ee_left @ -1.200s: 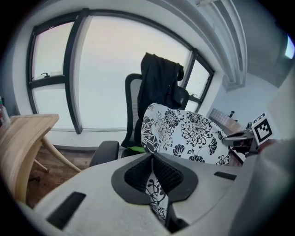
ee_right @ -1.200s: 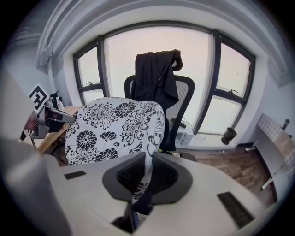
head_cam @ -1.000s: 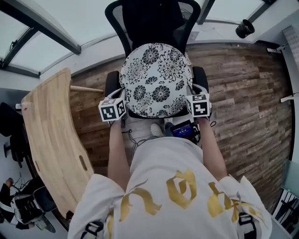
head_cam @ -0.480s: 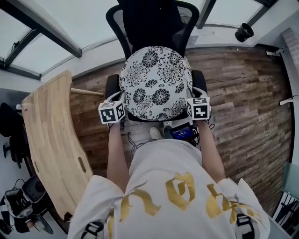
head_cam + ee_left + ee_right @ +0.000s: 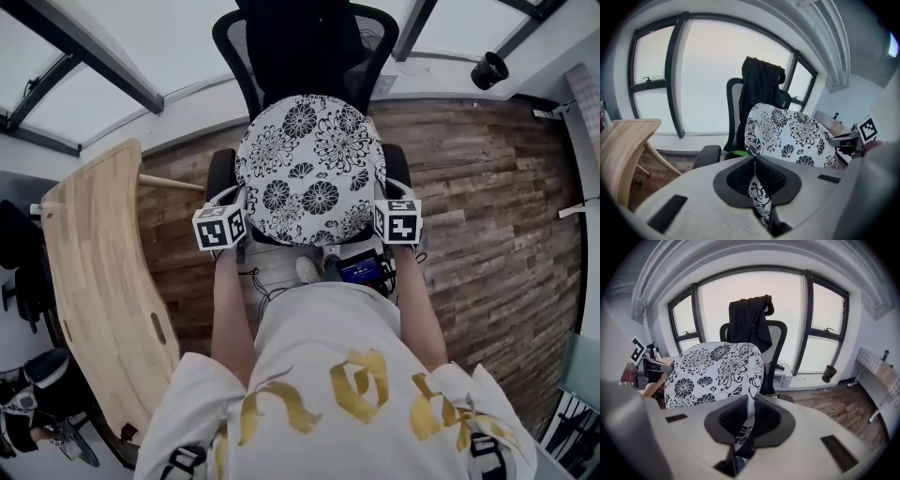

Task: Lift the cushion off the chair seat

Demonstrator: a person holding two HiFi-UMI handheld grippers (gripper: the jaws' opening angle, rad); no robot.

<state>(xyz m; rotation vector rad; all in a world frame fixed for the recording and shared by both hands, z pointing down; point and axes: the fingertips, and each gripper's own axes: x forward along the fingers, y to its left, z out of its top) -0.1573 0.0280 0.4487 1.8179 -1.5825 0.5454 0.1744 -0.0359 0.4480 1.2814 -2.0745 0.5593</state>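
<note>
Head view showed the floral cushion (image 5: pixel 309 169) at upper center, above the office chair (image 5: pixel 309 42), with the left gripper (image 5: pixel 236 208) and right gripper (image 5: pixel 382 202) each clamped on its edge.

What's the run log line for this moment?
phase: lift | left gripper: shut on cushion edge | right gripper: shut on cushion edge | cushion: tilted up over chair

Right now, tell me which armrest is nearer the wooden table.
The armrest by the left gripper: the table stands beside it; the other armrest is across the cushion.
</note>
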